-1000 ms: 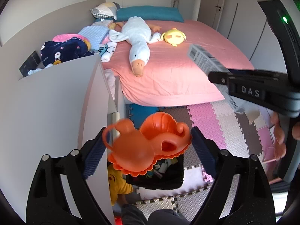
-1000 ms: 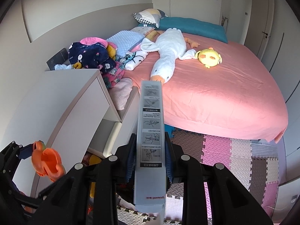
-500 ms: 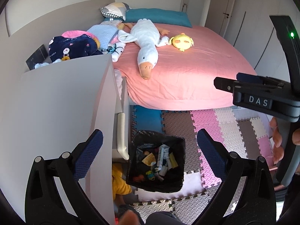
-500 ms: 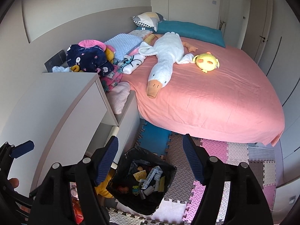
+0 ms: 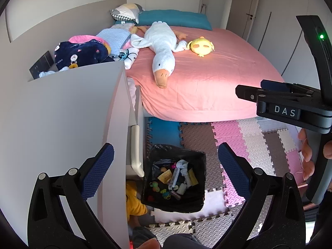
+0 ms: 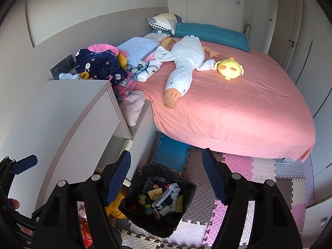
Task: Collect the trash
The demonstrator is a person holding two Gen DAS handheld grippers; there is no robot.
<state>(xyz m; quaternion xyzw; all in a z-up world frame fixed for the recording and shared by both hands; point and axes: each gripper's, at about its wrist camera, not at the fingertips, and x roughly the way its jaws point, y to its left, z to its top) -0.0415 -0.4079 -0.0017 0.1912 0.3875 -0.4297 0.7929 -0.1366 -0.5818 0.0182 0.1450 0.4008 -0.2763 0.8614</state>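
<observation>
A black-lined trash bin (image 5: 199,161) stands on the foam floor mat beside the white cabinet and holds several pieces of trash, among them a grey-white box (image 5: 173,177). The bin also shows in the right wrist view (image 6: 187,183). My left gripper (image 5: 166,166) is open and empty, high above the bin. My right gripper (image 6: 167,175) is open and empty, also above the bin. The right gripper's body shows at the right of the left wrist view (image 5: 290,108).
A white cabinet (image 5: 62,114) stands left of the bin. A pink bed (image 5: 207,78) carries a white goose plush (image 5: 162,47) and a yellow plush (image 5: 201,46). Clothes are piled (image 6: 103,66) behind the cabinet. Coloured foam mats (image 5: 238,137) cover the floor.
Both grippers have opened. The orange toy has left the left gripper and the grey-white box has left the right gripper; the box now lies in the bin.
</observation>
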